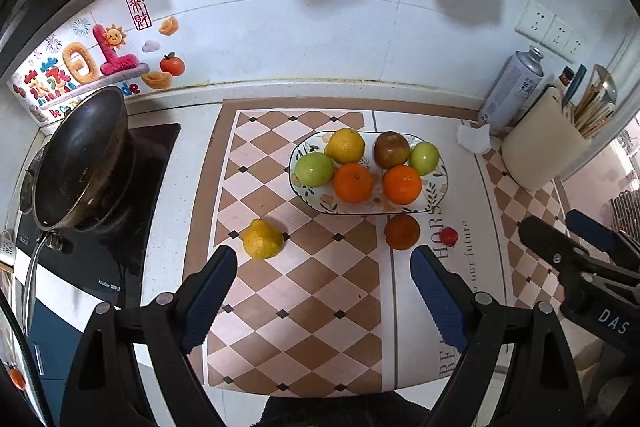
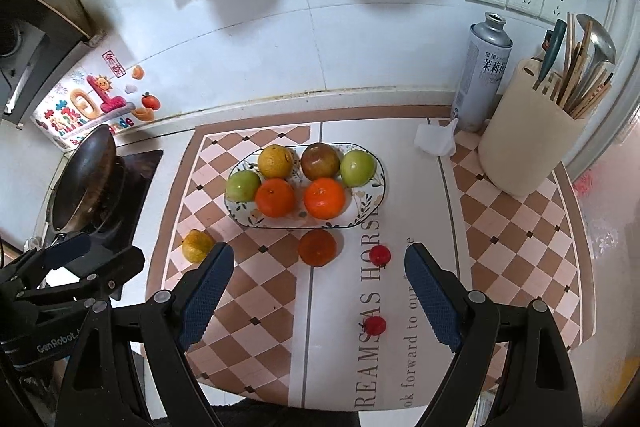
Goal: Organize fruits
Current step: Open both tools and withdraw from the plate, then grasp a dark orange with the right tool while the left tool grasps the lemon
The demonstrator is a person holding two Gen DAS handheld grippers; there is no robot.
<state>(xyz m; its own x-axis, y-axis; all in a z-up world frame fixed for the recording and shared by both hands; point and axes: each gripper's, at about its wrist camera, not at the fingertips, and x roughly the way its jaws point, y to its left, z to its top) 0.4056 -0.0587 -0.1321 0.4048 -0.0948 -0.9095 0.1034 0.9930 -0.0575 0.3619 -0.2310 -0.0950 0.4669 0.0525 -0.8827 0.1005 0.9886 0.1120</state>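
Note:
A floral oval plate (image 1: 434,193) (image 2: 380,195) on the checkered mat holds several fruits: two green apples, a yellow citrus, a dark red-brown fruit and two oranges. In front of it lie a loose yellow citrus (image 1: 262,239) (image 2: 197,245), a dark orange (image 1: 402,231) (image 2: 317,247) and a small red fruit (image 1: 449,236) (image 2: 379,255). A second small red fruit (image 2: 375,325) lies nearer me. My left gripper (image 1: 324,259) is open and empty above the mat, the yellow citrus just ahead of its left finger. My right gripper (image 2: 320,259) is open and empty, with the red fruits between its fingers' lines.
A dark wok (image 1: 80,159) (image 2: 82,183) sits on the black cooktop at the left. A grey spray can (image 2: 480,71), a cream utensil holder (image 2: 528,143) and a crumpled tissue (image 2: 436,139) stand at the back right. Plastic bags hang on the tiled wall.

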